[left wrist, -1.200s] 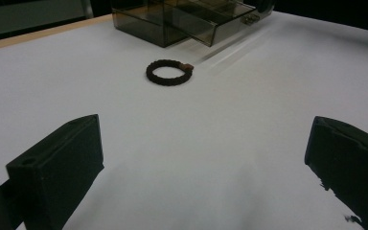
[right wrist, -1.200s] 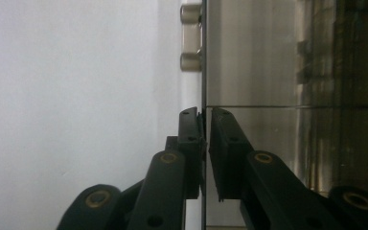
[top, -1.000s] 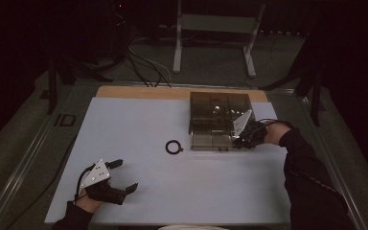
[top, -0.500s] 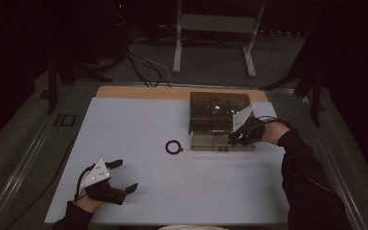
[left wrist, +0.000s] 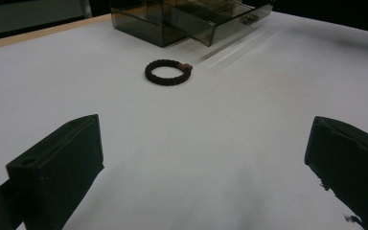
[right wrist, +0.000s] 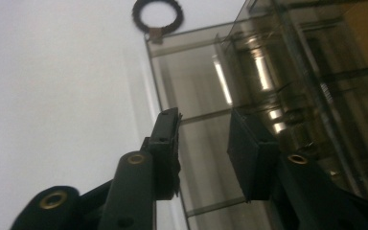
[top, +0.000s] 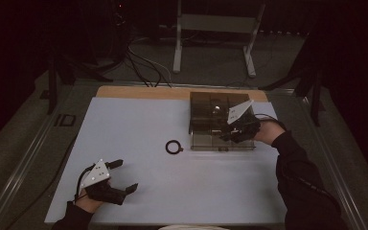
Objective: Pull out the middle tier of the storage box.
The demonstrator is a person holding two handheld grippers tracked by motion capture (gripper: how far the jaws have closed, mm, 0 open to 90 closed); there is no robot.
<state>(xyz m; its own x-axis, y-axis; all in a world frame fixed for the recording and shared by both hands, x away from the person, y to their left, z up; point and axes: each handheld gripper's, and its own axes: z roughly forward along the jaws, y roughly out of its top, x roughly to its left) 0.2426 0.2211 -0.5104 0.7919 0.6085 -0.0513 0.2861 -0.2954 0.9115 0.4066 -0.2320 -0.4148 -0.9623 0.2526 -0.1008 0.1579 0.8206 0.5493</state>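
Note:
A smoky see-through drawer box (top: 194, 125) stands at the table's right, its lower drawer (top: 220, 143) pulled out toward me. A black braided ring (top: 174, 146) lies on the white table just left of it. My right gripper (top: 227, 136) hovers over the open drawer (right wrist: 196, 96). Its jaws have just been opening and nothing is between them (right wrist: 203, 120). The ring (right wrist: 157, 14) shows beyond the drawer's corner. My left gripper (top: 127, 175) rests open at the near left. It points at the ring (left wrist: 168, 72) and the box (left wrist: 191, 19), with empty jaws (left wrist: 206, 158).
The white table top (top: 124, 124) has a wooden strip (top: 139, 92) along its far edge. A metal stand (top: 213, 38) and cables (top: 143, 62) are on the dark floor behind. A person's dark sleeve (top: 302, 182) comes in at the right.
My right gripper has shifted a little left and up over the drawer box, and its jaws have spread apart. The left gripper and the ring have stayed put.

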